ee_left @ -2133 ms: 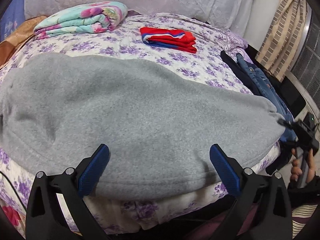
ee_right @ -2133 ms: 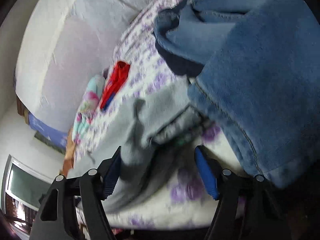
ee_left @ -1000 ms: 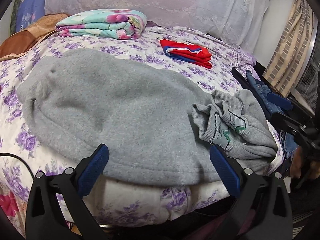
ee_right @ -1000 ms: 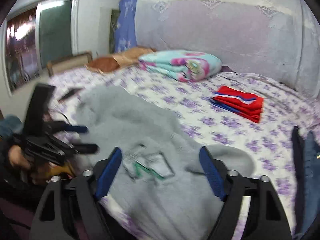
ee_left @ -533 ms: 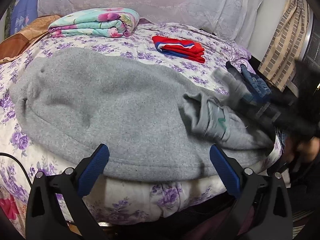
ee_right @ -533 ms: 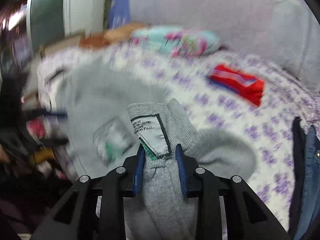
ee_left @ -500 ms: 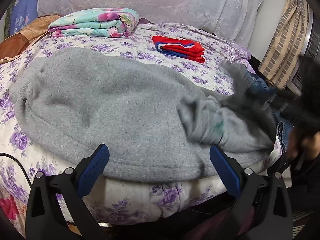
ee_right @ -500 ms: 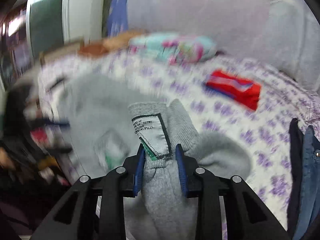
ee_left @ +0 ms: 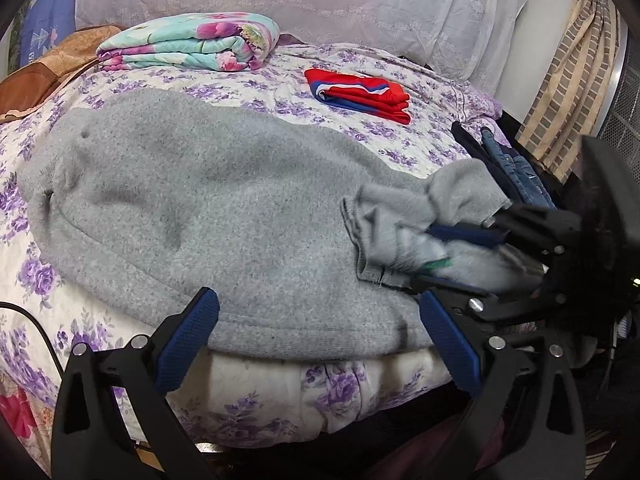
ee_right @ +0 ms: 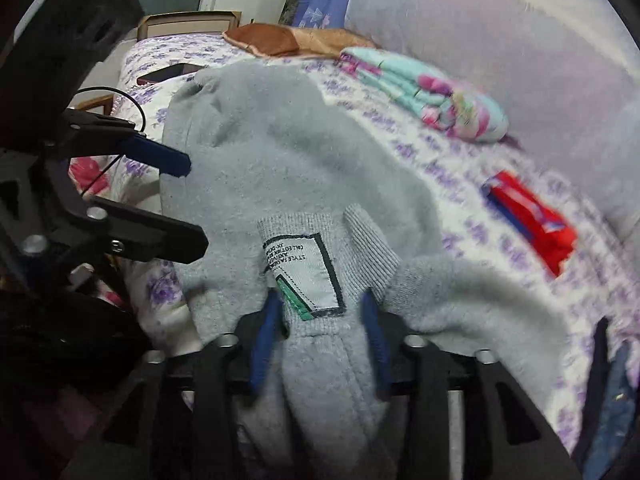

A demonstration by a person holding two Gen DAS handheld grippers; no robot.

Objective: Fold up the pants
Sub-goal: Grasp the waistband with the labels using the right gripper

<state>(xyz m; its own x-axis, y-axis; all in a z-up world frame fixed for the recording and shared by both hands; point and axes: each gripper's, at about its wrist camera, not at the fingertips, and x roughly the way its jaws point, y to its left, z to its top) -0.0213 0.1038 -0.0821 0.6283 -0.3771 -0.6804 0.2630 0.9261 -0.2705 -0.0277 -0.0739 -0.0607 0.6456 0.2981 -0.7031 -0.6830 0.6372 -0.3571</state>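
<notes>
On one bed (ee_left: 256,380), right tongs (ee_right: 320,336) clamp one grey pants (ee_left: 208,208) waistband; left tongs (ee_left: 320,340) gape apart.

A home bedroom: a bed (ee_left: 256,92) under a purple-flowered quilt fills the frame, with a folded blanket (ee_left: 188,46) upper left, pillows (ee_left: 320,0) along the top, and a curtain (ee_left: 568,60) upper right.
</notes>
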